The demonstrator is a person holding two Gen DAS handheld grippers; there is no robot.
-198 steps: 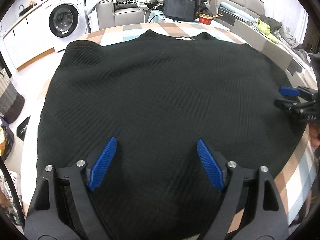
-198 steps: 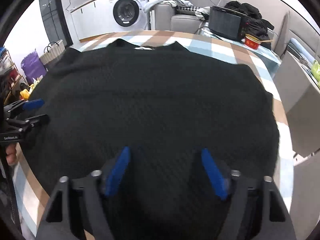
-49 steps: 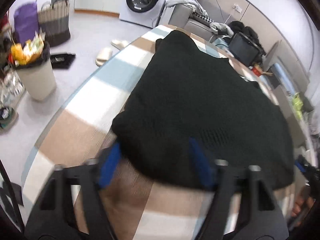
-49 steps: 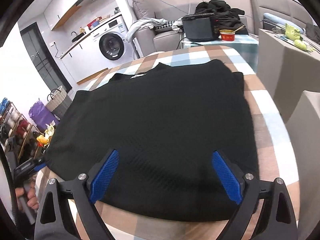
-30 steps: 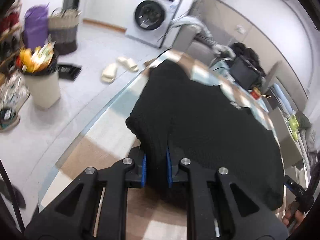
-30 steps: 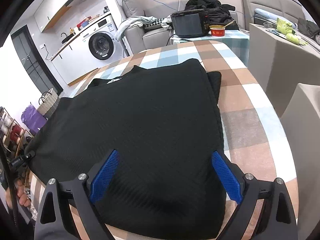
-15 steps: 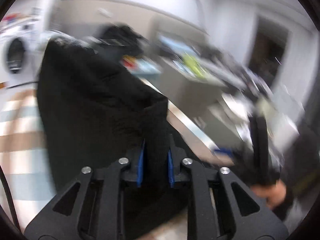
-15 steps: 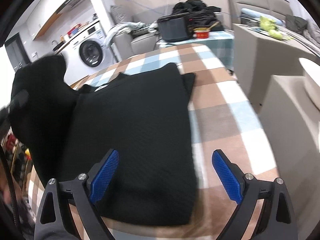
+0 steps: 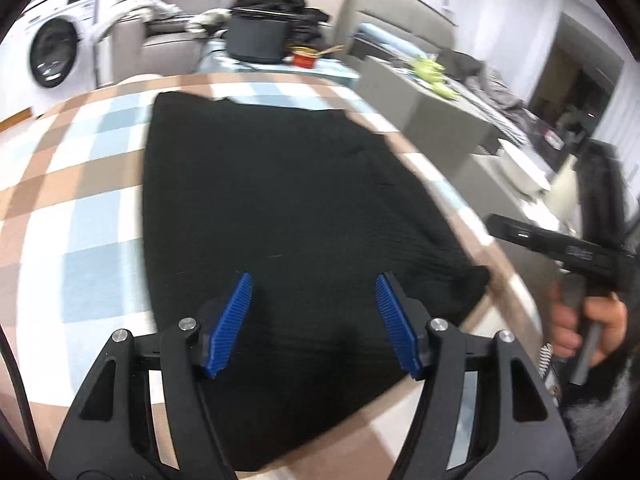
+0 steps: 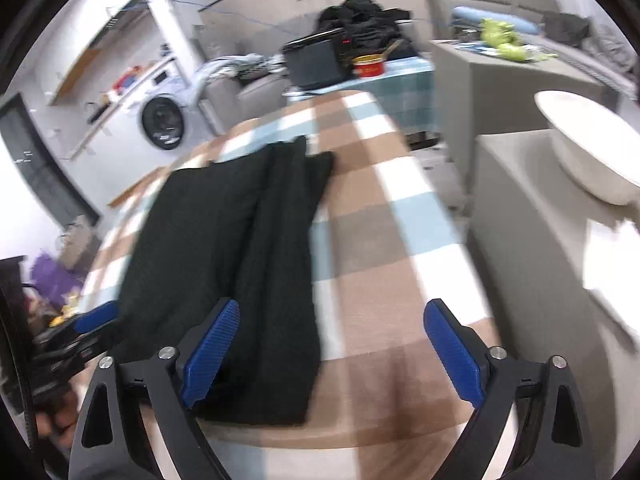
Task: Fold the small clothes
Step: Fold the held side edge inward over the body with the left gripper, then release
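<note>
A black knitted sweater (image 9: 288, 208) lies on the checked tablecloth (image 9: 72, 208), folded lengthwise into a long narrow shape. My left gripper (image 9: 314, 322) is open and empty above its near end. In the right wrist view the sweater (image 10: 240, 248) lies left of centre with a fold line along it. My right gripper (image 10: 332, 350) is open and empty, its left finger over the sweater's near right edge and its right finger over bare cloth. The left gripper also shows at the left edge of the right wrist view (image 10: 86, 330).
The round table's edge (image 9: 476, 220) runs close on the right, with a grey cabinet (image 10: 540, 208) and a white basin (image 10: 588, 148) beyond. A black box (image 9: 256, 38) and a red bowl (image 9: 304, 57) stand on a far table. A washing machine (image 9: 52, 54) is at far left.
The left gripper, shut on the sweater's left edge, carried it over to the right, then opened and let go. The sweater now lies folded narrow. The right gripper stayed open.
</note>
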